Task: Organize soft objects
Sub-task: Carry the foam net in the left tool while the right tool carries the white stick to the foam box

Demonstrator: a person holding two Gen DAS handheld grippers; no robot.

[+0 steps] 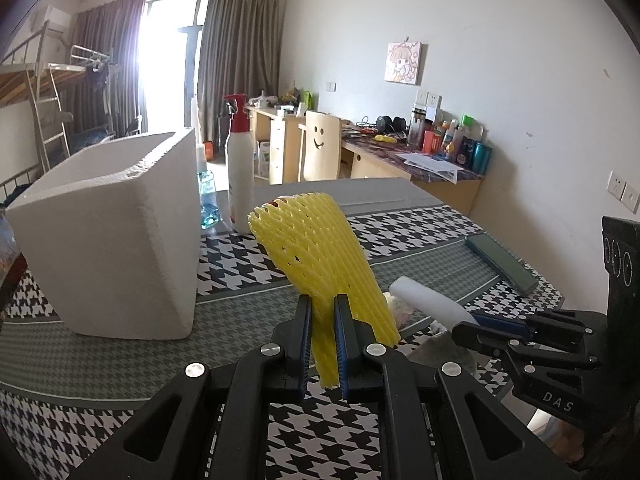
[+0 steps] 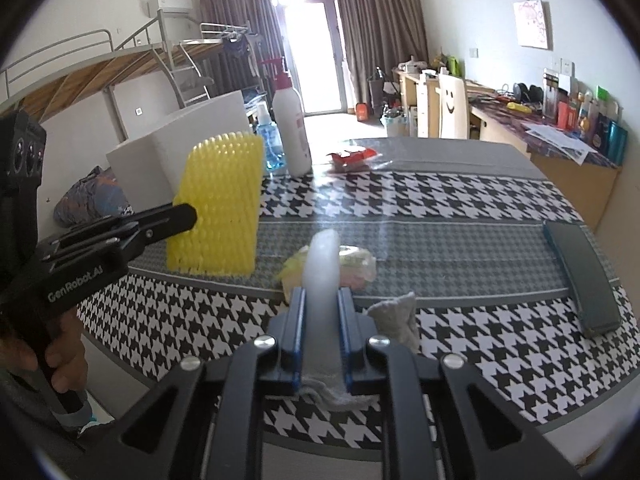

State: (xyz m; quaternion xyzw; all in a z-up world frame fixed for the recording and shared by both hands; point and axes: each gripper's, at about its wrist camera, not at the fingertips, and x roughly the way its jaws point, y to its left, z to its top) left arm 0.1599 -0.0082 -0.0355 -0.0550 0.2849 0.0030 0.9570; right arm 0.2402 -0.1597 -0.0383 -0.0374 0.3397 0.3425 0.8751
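The left gripper (image 1: 322,304) is pinching a yellow foam net sleeve (image 1: 320,252) between its blue-padded fingers (image 1: 305,332), and the sleeve is standing up and leaning toward the desk's (image 1: 120,356) far edge. A white foam box (image 1: 116,236) is sitting toward the left edge, with a white pump bottle (image 1: 239,168) just behind it. At the right, the right gripper (image 1: 472,322) is gripping a white foam piece (image 1: 428,300). A dark green case (image 1: 502,263) is lying near the right edge.
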